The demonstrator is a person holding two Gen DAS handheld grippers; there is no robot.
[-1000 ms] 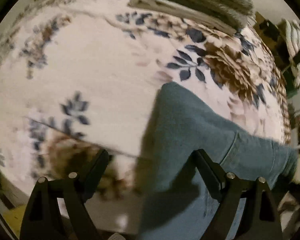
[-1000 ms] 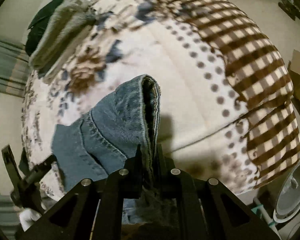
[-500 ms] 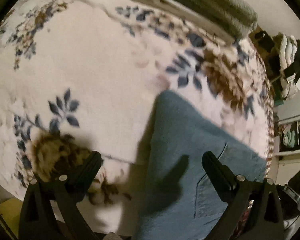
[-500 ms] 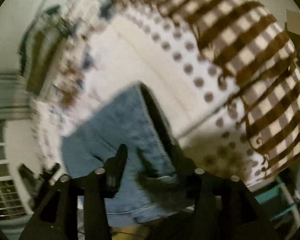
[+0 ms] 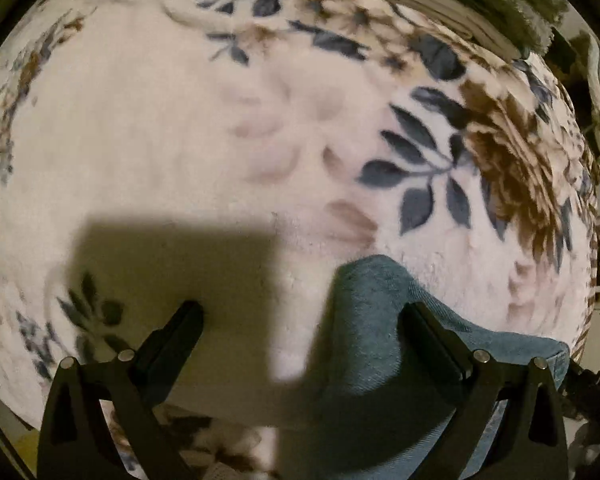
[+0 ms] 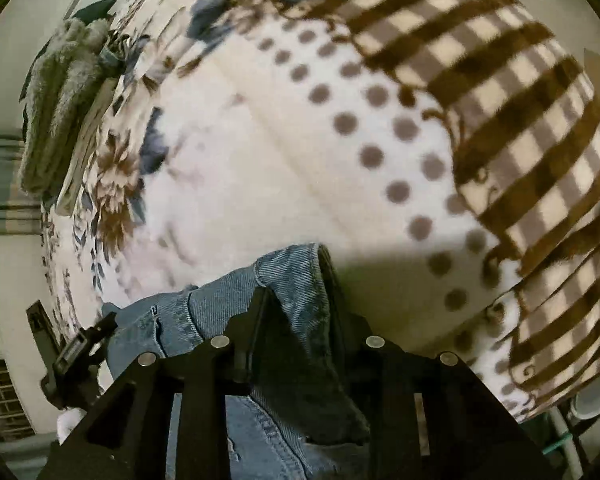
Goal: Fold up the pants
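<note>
Jeans: blue denim pants (image 6: 220,320) lie on a floral fleece blanket (image 5: 180,140), at its near edge in both wrist views; a folded corner (image 5: 374,280) pokes up toward the middle of the blanket.
Hem or cuff: in the right wrist view a stitched edge (image 6: 316,252) stands up as a ridge, its dark inside facing the dotted part of the blanket.
Right gripper: the right gripper (image 6: 304,312) points steeply down at the blanket; its jaws are closing with the ridge of denim between them; whether the pads already press the cloth cannot be told.
Left gripper: the left gripper (image 5: 300,312) is spread wide, holding nothing; one finger (image 5: 432,332) is over the denim corner, the other (image 5: 176,332) over bare blanket in shadow.
Blanket border: brown-and-cream check (image 6: 520,120) beyond a band of brown dots, on the far side from the jeans.
Far edge of blanket: a grey-green shaggy folded cloth (image 6: 56,120).
Beside the blanket: the other gripper's black frame (image 6: 76,356) shows at the lower left of the right wrist view.
</note>
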